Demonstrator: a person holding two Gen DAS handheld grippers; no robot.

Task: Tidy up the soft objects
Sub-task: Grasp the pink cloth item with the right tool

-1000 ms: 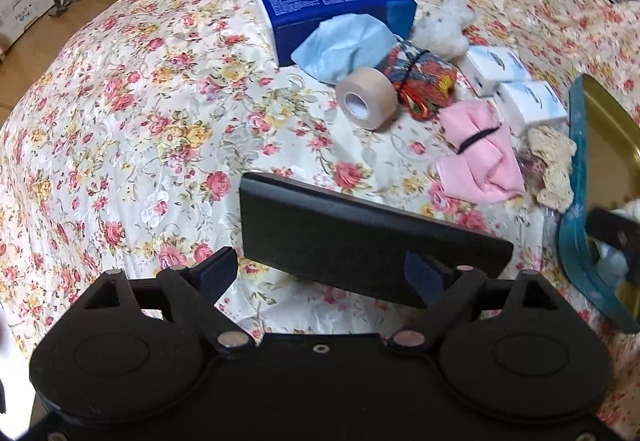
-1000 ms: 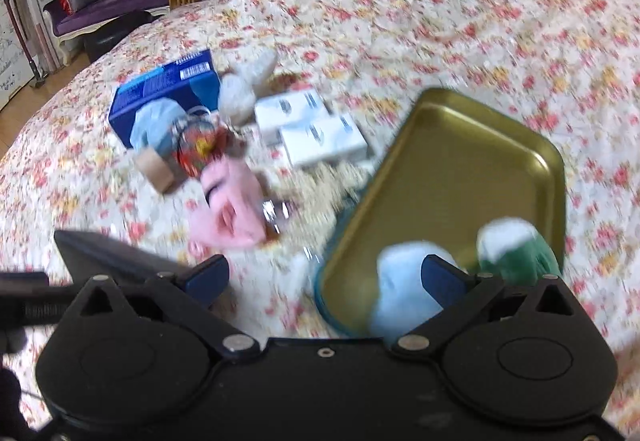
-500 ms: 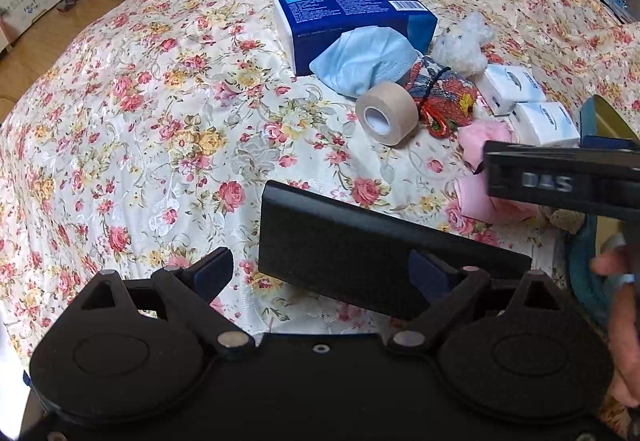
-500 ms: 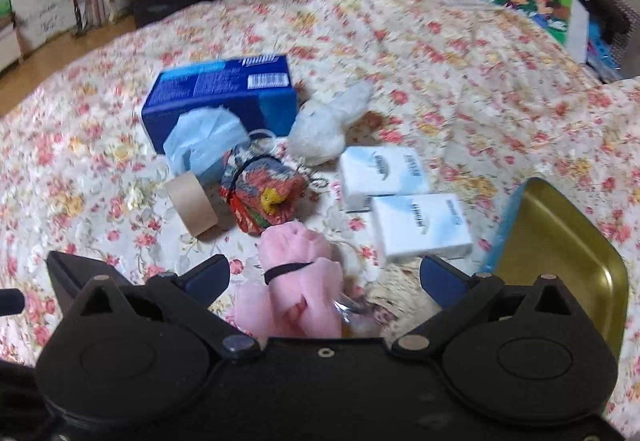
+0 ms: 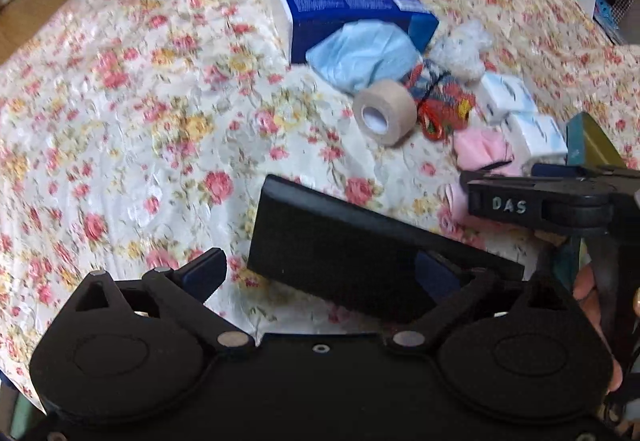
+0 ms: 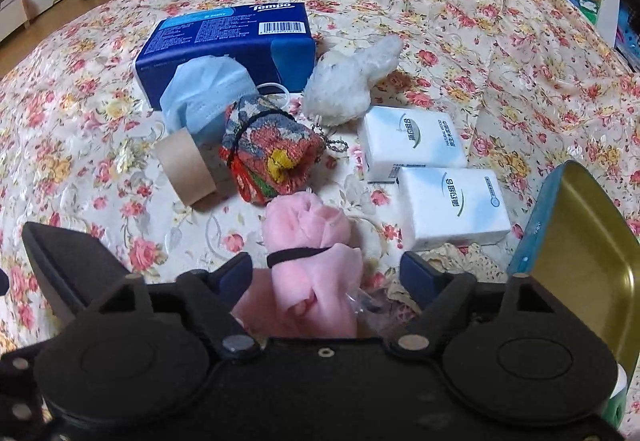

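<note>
Only the right wrist view shows the right gripper (image 6: pixel 326 273), its fingers apart and just closing inward, straddling the pink cloth bundle (image 6: pixel 310 253) on the floral bed (image 6: pixel 100 145) without visibly pressing it, with the gold tray (image 6: pixel 580 241) at right. The left wrist view shows the left gripper (image 5: pixel 320 273) with fingers spread wide, just opening, over a black case (image 5: pixel 340 253). Farther off lie the tape roll (image 5: pixel 384 112) and blue tissue box (image 5: pixel 352 11).

A pink cloth roll (image 6: pixel 312 261) bound by a black band lies lengthwise between the right gripper's (image 6: pixel 326 275) fingers, a gap on each side. Ahead lie a multicoloured cloth bundle (image 6: pixel 272 157) (also banded), a blue mask (image 6: pixel 204 93) and a white plush (image 6: pixel 348 81); lace (image 6: pixel 460 261) lies rightward.
</note>
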